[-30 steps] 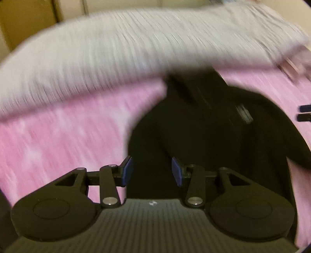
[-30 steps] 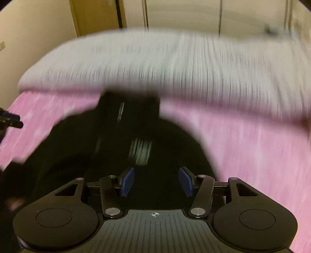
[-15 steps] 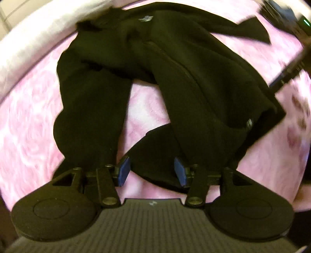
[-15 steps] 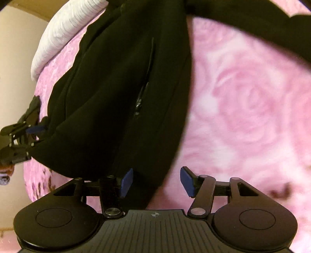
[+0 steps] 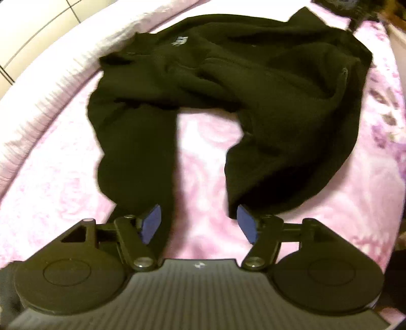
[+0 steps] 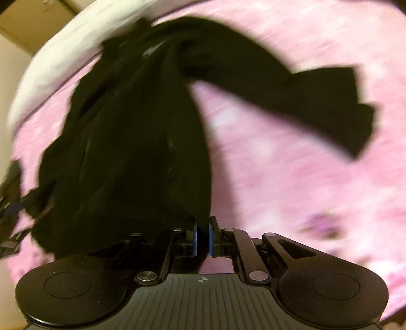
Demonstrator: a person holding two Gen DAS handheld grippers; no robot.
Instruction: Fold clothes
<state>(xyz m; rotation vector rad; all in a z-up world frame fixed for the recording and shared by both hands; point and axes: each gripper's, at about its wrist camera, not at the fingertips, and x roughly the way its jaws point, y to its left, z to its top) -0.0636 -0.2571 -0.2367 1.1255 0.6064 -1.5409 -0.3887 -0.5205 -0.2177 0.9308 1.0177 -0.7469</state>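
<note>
Left gripper [image 5: 199,223], seen from its own wrist camera, points steeply down at the bedspread; its jaws are opening, the blue pads [image 5: 151,223] stand well apart, and only pink cover shows in the middle of the gap. One pad lies over the end of the black garment's sleeve [image 5: 137,157], the other at the lower edge of the garment's body; neither presses on cloth. Right gripper [image 6: 202,238], in its own view, has its two blue pads drawn nearly together, and a fold of the black garment [image 6: 132,157] is pinched between them at the hem.

Beyond both grippers the black garment [image 5: 266,101] lies spread on the pink rose-patterned bedspread [image 5: 63,190]. In the left view its body sits to the right of the sleeve, with a wedge of pink cover between the two parts; a small pale logo [image 5: 180,40] shows near the garment's far end. In the right view a second sleeve [image 6: 317,101] stretches away from the body to the right, resting flat on the bedspread, blurred.

Past the far end of the garment a white ribbed blanket [image 5: 50,76] runs along the edge of the bedspread. Behind the blanket, pale panelled surfaces [image 5: 30,22] close the scene.
</note>
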